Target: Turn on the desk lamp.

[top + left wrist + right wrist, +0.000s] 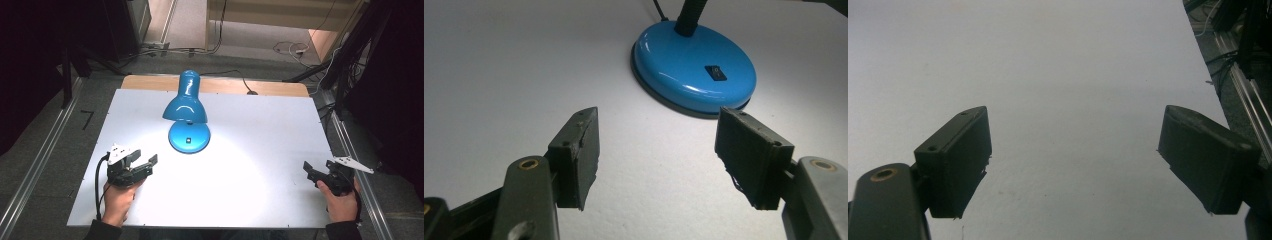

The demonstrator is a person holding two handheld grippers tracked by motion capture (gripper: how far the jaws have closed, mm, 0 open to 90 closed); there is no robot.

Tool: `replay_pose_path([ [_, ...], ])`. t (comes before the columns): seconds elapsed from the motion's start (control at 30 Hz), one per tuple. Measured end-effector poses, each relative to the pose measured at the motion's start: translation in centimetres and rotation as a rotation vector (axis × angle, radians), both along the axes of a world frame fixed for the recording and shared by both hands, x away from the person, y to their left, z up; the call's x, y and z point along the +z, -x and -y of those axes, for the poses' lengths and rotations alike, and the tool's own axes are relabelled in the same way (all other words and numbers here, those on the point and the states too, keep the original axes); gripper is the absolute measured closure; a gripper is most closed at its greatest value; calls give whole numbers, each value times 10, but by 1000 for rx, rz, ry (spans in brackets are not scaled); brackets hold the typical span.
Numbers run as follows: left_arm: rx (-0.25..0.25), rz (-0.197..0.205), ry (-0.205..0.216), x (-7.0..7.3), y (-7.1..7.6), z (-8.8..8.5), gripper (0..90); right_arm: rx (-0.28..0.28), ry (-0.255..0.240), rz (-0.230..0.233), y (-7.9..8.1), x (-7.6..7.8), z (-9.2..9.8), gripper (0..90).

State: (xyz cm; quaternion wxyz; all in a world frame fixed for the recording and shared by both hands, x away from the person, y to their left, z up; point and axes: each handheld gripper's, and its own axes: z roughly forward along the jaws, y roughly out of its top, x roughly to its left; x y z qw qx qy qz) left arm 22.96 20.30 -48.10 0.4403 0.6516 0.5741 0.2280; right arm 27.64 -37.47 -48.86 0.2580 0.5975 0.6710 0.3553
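A blue desk lamp stands at the table's middle back, its shade (186, 102) bent down over its round base (189, 137). It is lit and throws a bright pool on the white table (260, 125). My left gripper (144, 158) rests at the front left, open and holding nothing, jaws pointing toward the base. In the left gripper view the base (684, 60) with its black rocker switch (715, 73) lies just beyond the open left gripper (656, 150). My right gripper (319, 169) sits at the front right, open and holding nothing. The right gripper (1073, 160) faces bare table.
The lamp's black cord (244, 82) runs off the back edge. Metal rails (35, 165) flank the table on both sides, and the right one (1248, 95) lies close to my right gripper. Cables (290, 48) lie on the floor behind.
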Motion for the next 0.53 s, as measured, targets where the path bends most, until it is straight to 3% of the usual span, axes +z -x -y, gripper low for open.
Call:
replay_pose_path([
  [0.3, 41, -23, -8, -6, 16, -21, 312, -8, 14, -12, 3, -3, 5, 125],
  [0.43, 70, -49, -14, -14, 23, -32, 246, -12, 46, -32, 0, -10, 6, 123],
  [0.53, 88, -72, 9, -18, 25, -37, 170, -8, 73, -58, -6, -18, 5, 106],
])
